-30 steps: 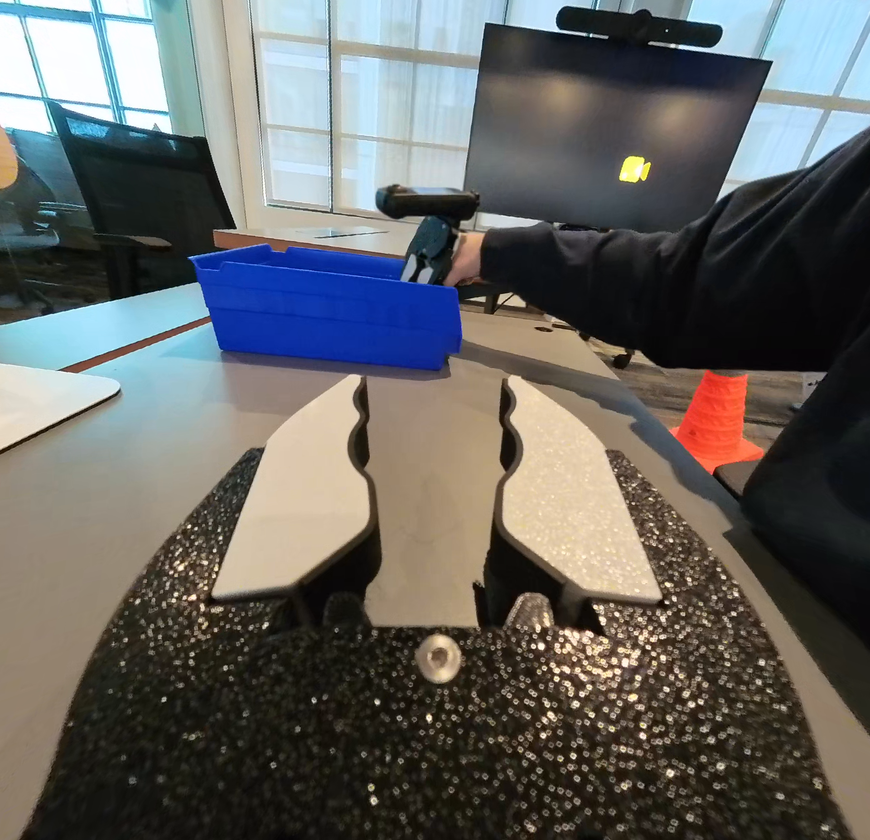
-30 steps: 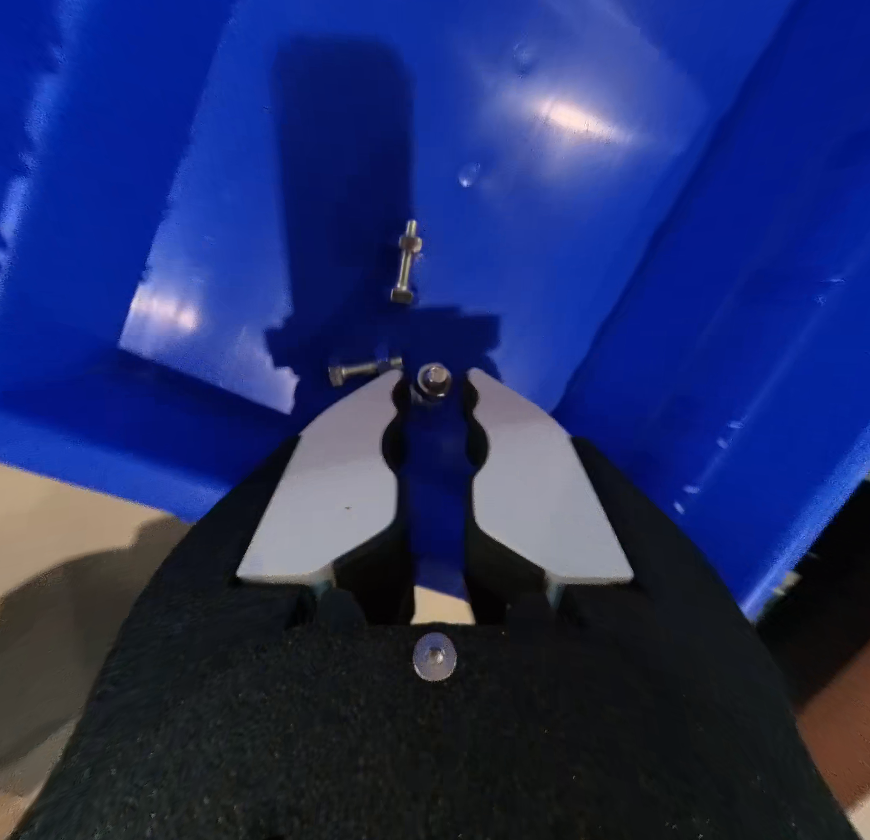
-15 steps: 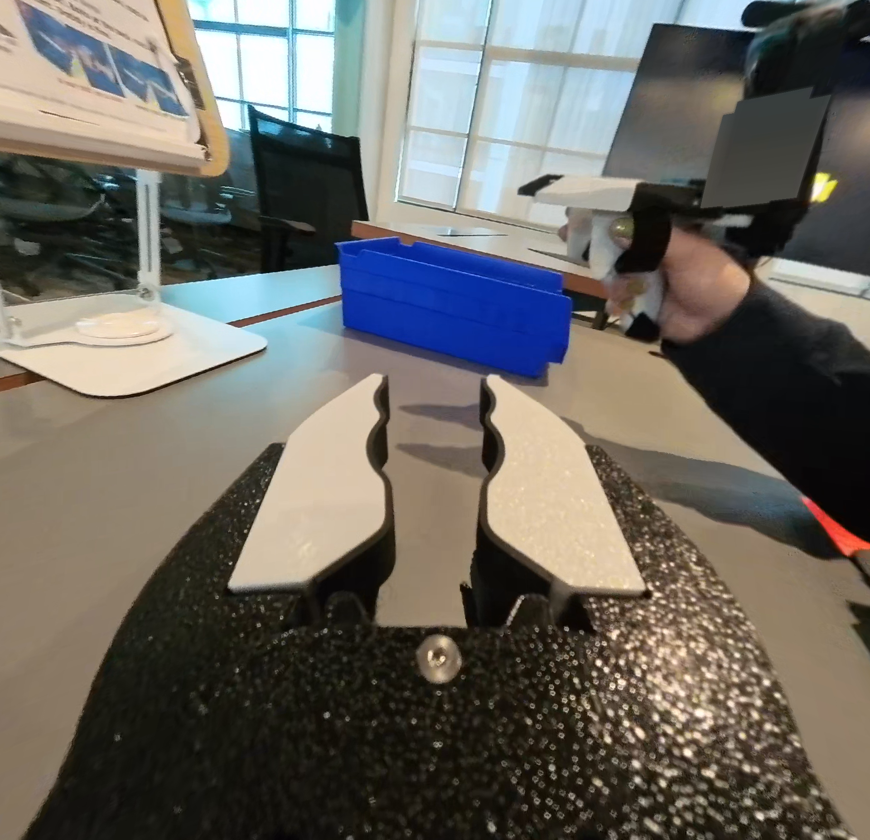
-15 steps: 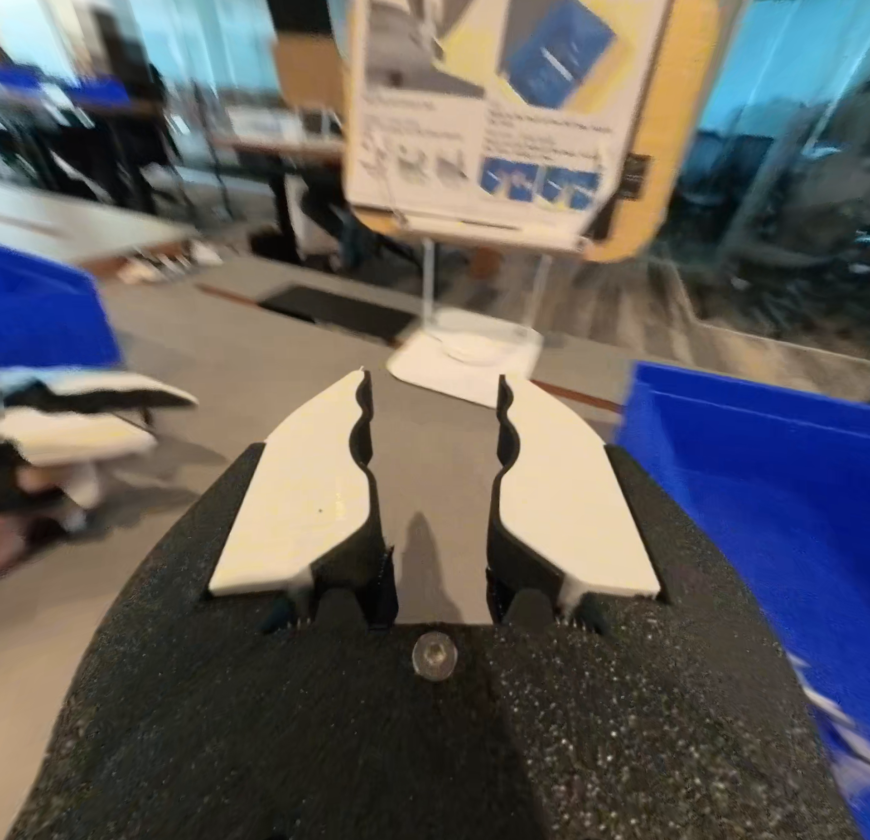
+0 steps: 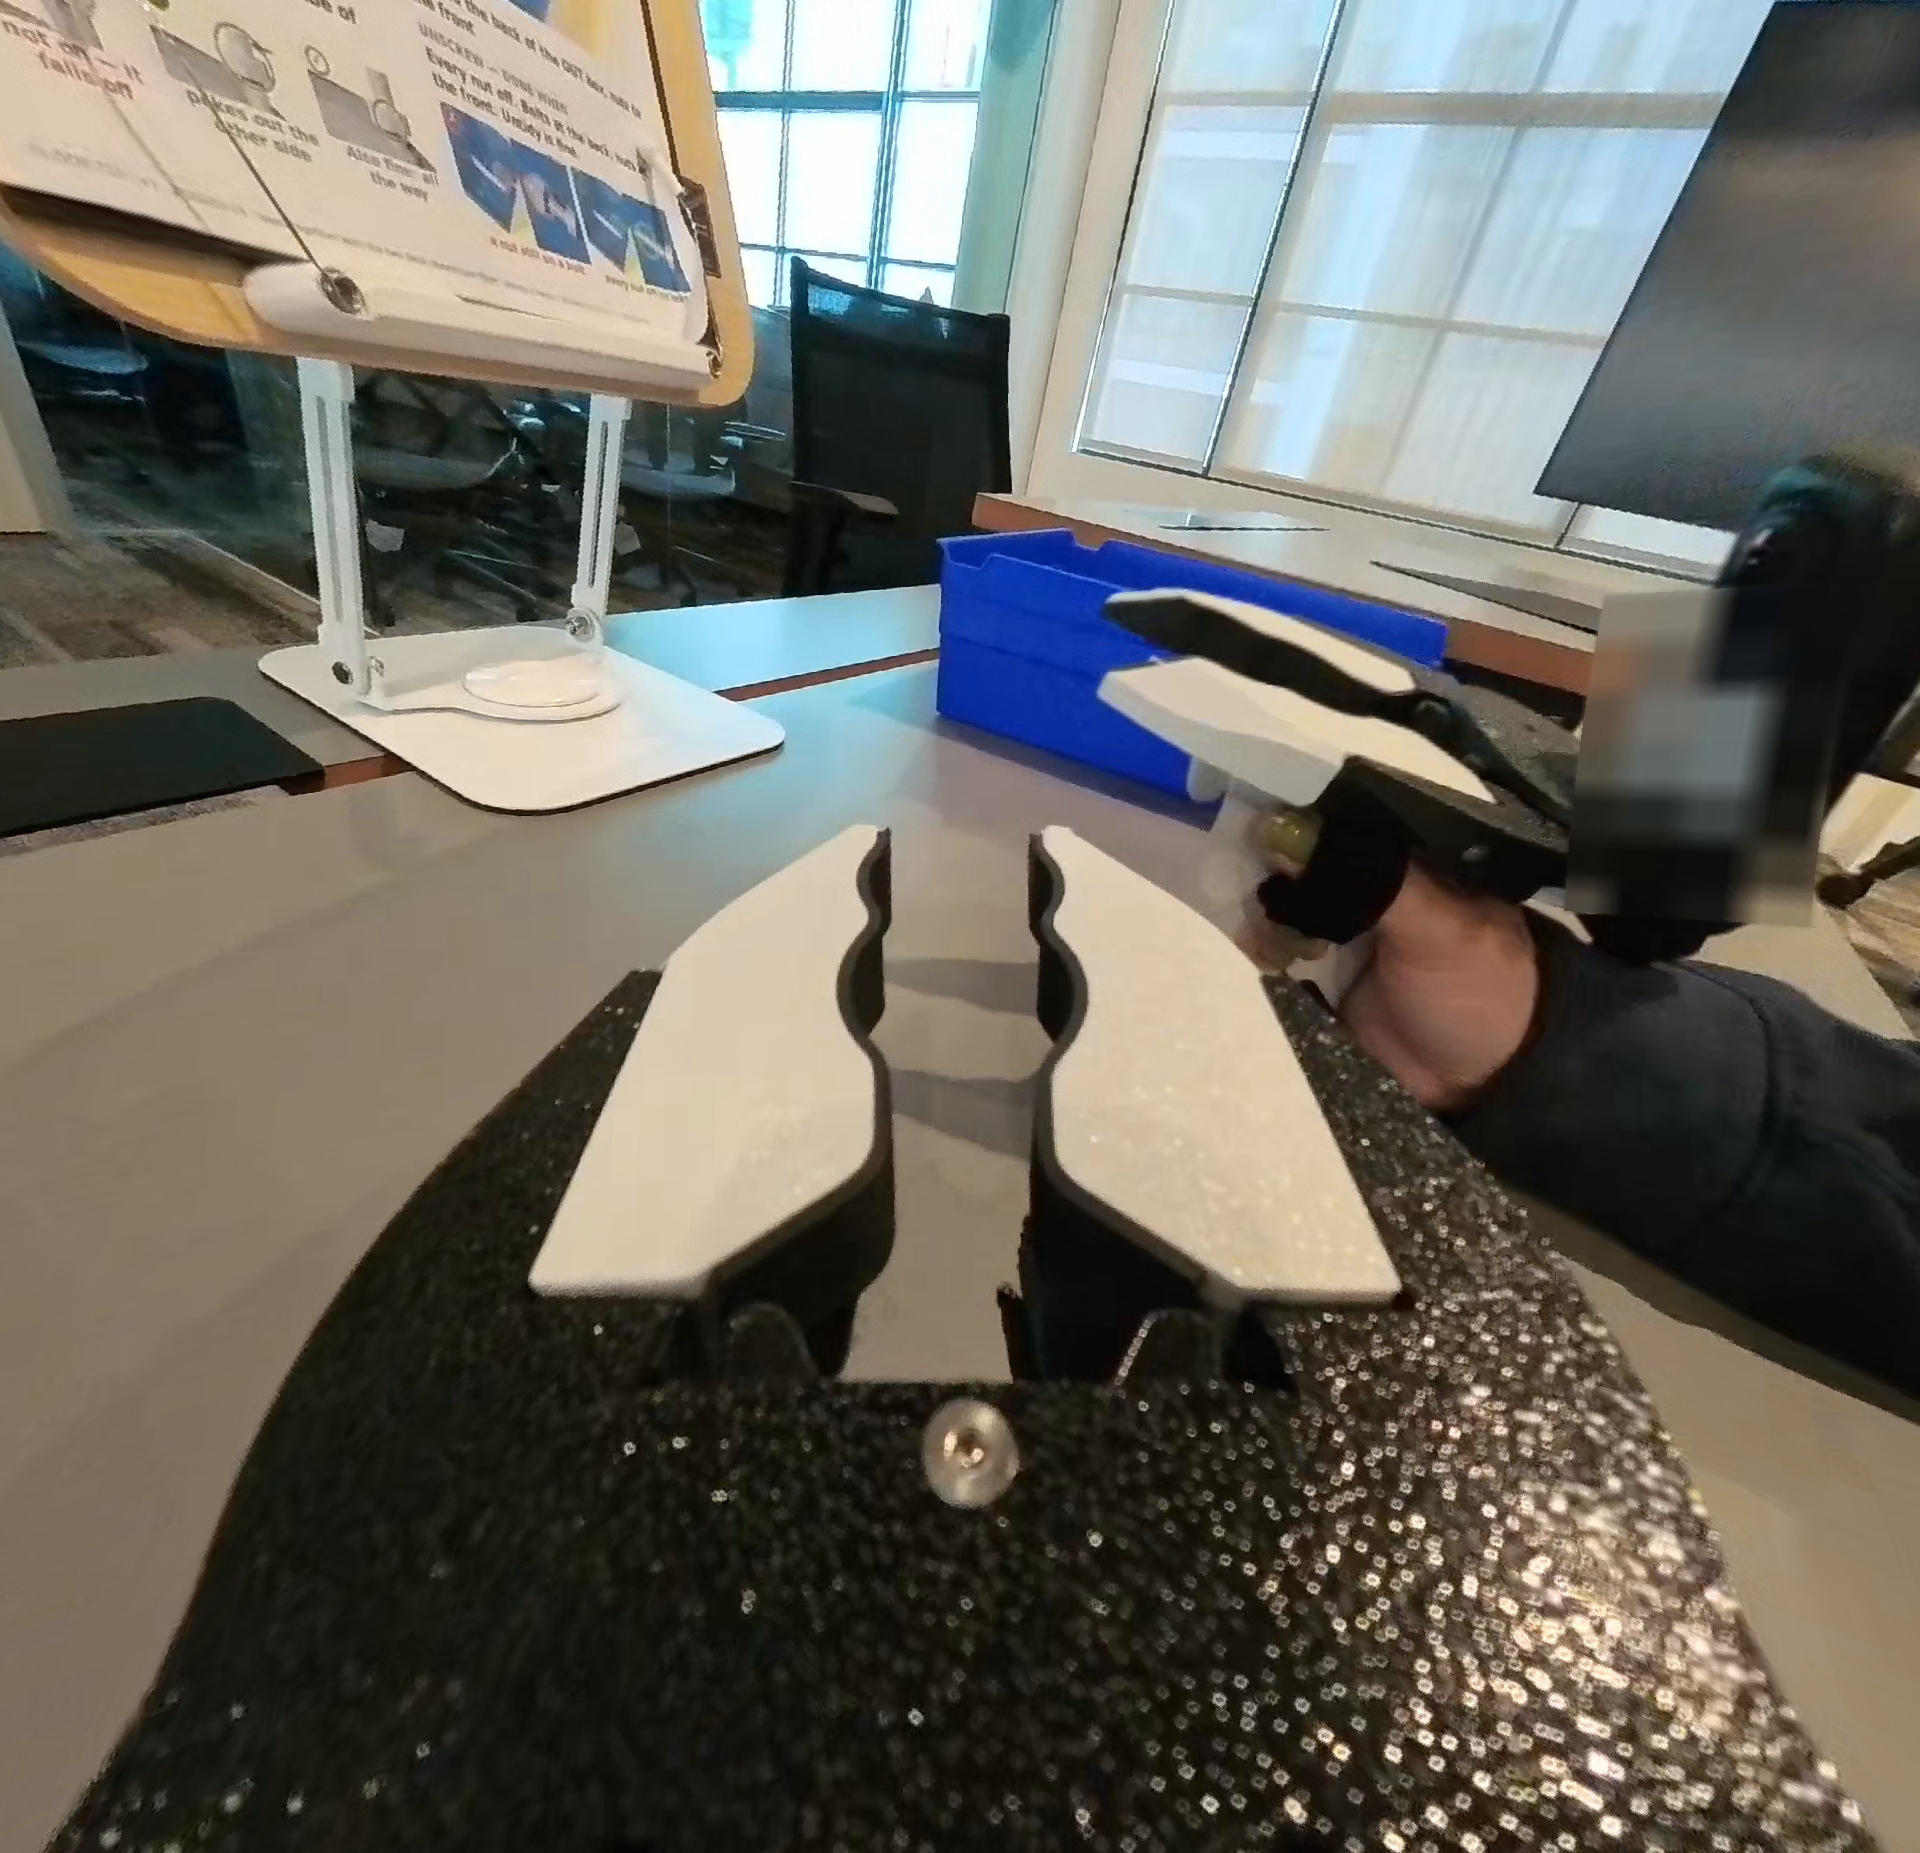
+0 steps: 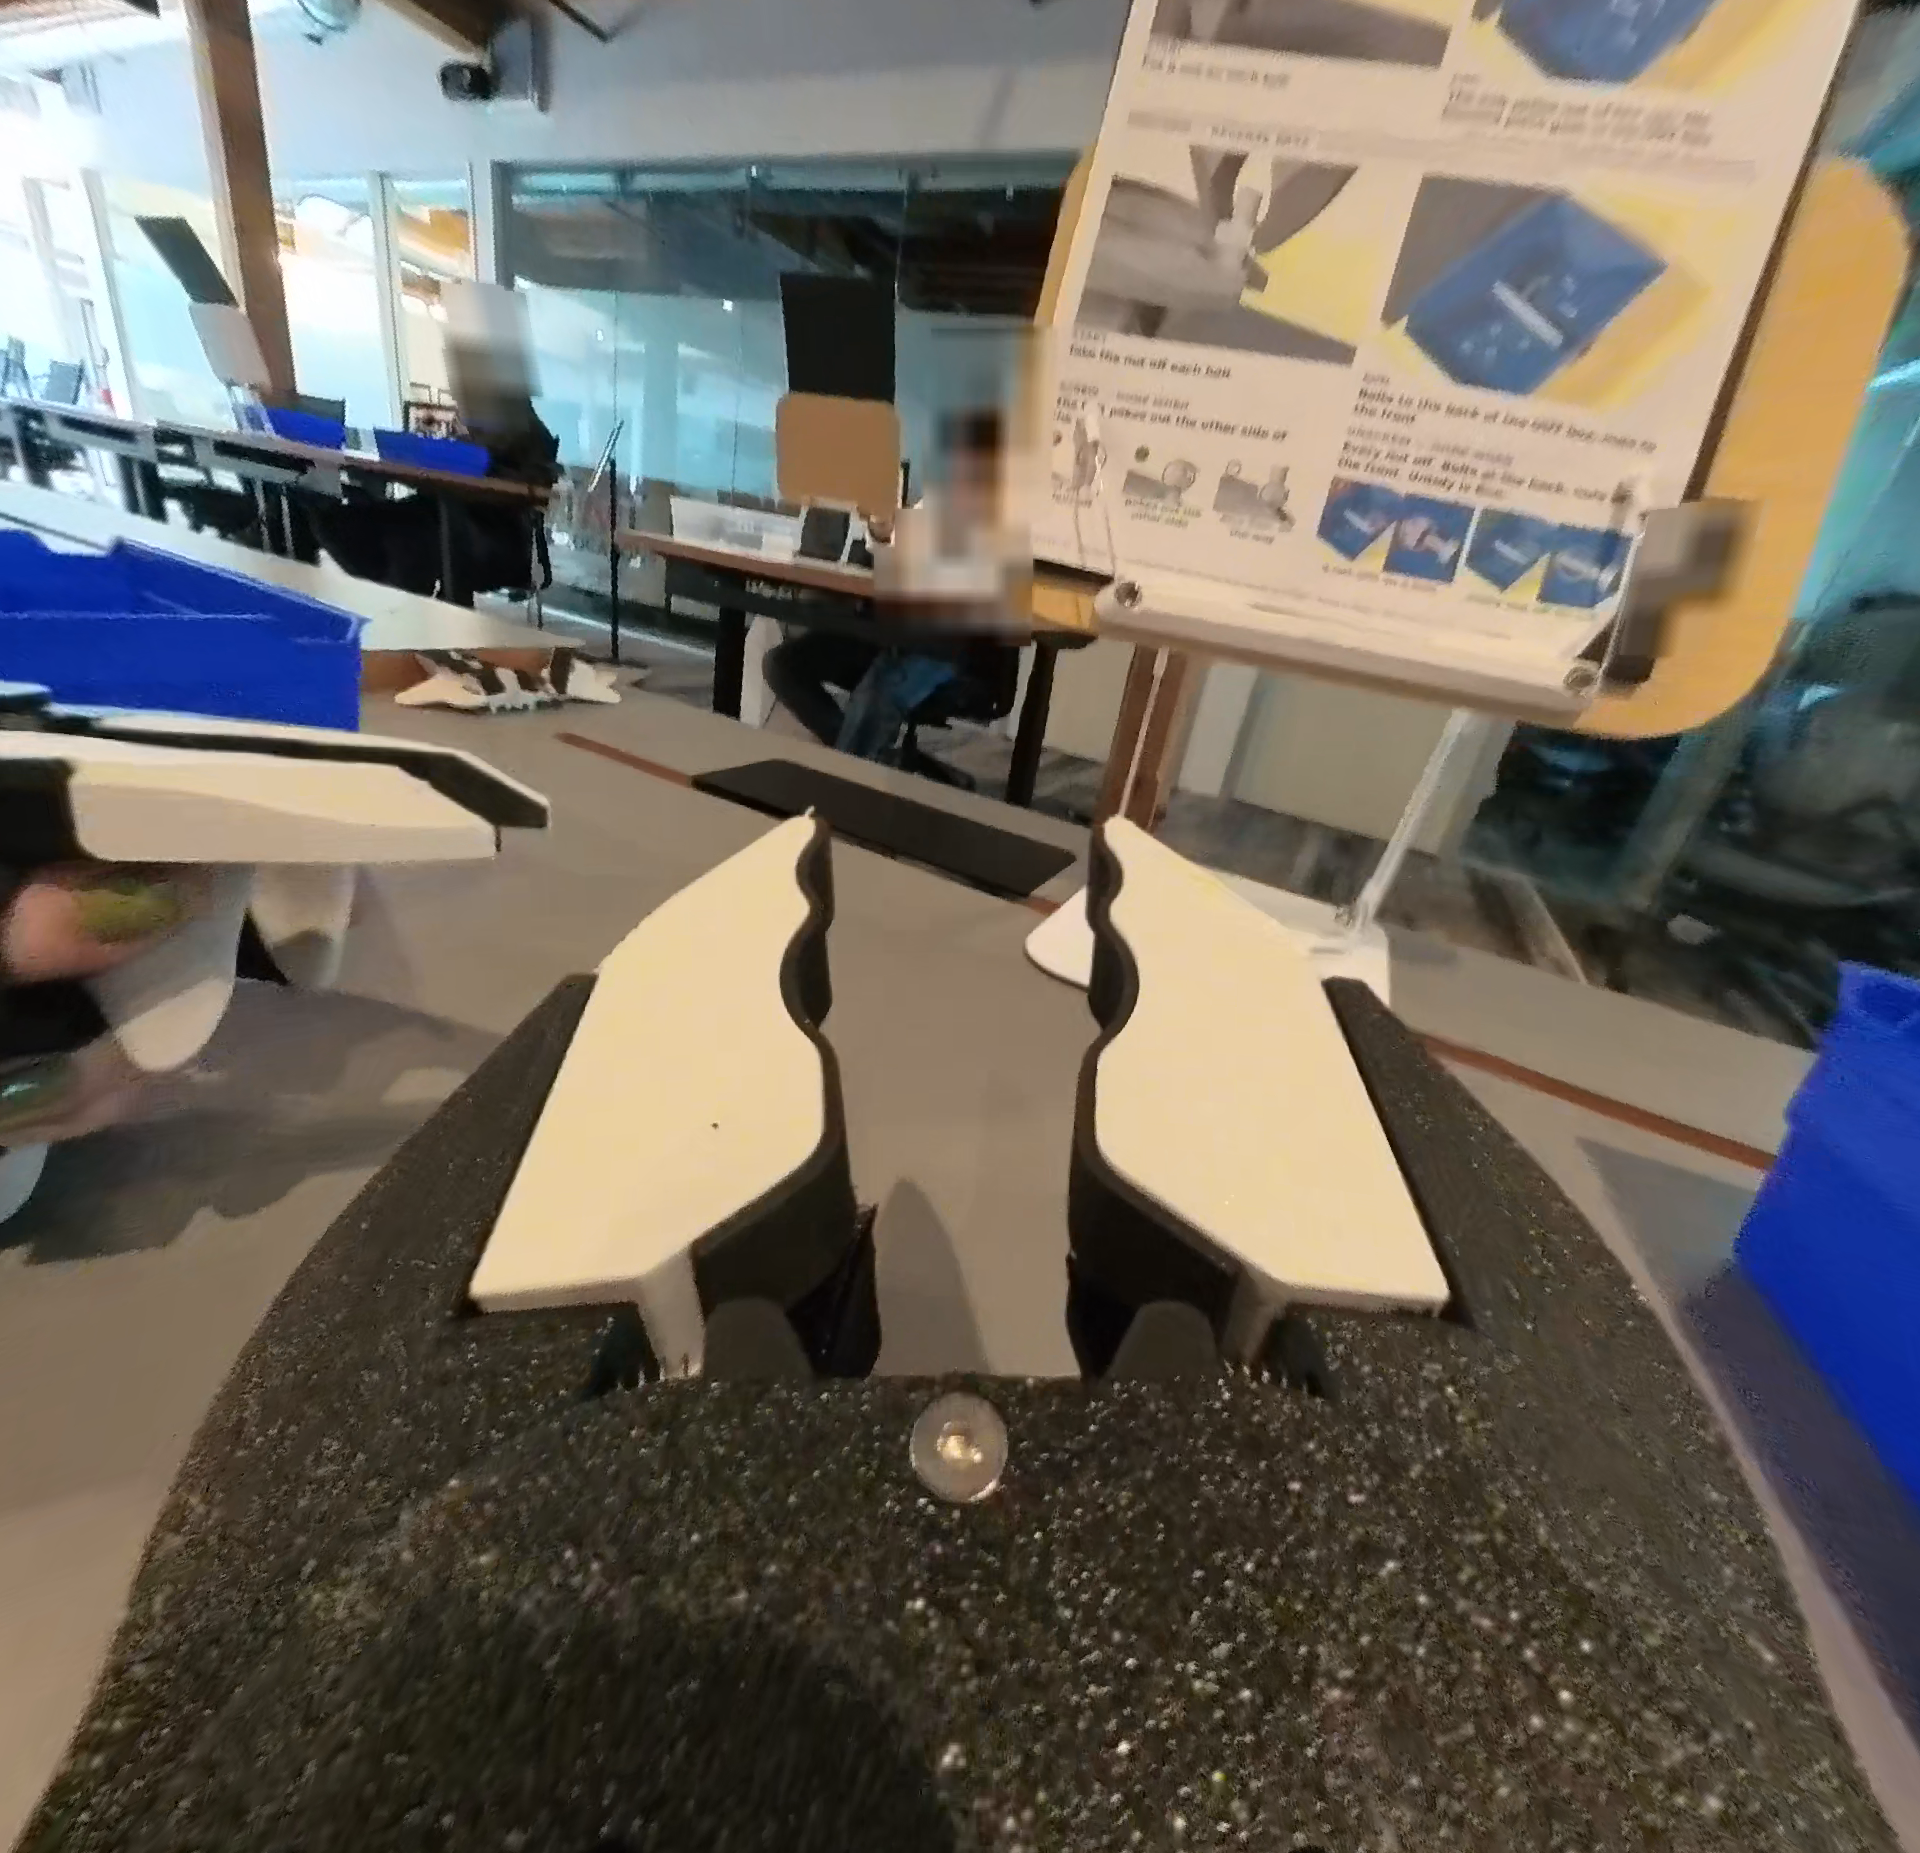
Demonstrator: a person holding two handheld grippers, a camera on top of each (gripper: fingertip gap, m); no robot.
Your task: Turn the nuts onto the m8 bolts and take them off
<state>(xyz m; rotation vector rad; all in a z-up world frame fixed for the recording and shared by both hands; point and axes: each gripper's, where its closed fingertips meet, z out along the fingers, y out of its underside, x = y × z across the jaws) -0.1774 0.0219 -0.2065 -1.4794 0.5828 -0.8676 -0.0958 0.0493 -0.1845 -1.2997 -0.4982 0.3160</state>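
Left jaws (image 5: 958, 847): narrow gap, nothing between them; only bare tabletop (image 5: 312, 972) shows through.
Right jaws (image 6: 956, 837): wider apart, also empty; grey tabletop is seen between the pads.
Right gripper seen from the left view (image 5: 1153, 650): it floats ahead and to the right of the left jaws, turned on its side, above the tabletop.
Blue bin (image 5: 1039, 650): ahead of the left jaws and a little to the right, behind the right gripper; long axis runs left to right across the view.
Second blue bin (image 6: 1839, 1180): close to the right of the right jaws.
Nuts and bolts: none visible now; I judge they lie inside a bin, but the inside is hidden.
Nearer hand: the right gripper looks nearer to the far bin than the left one.
Coming move: probably one pair of jaws must reach forward over a bin wall and go down into it.
Stand with paper sheet (image 5: 520, 743): far left, ahead of the left jaws.
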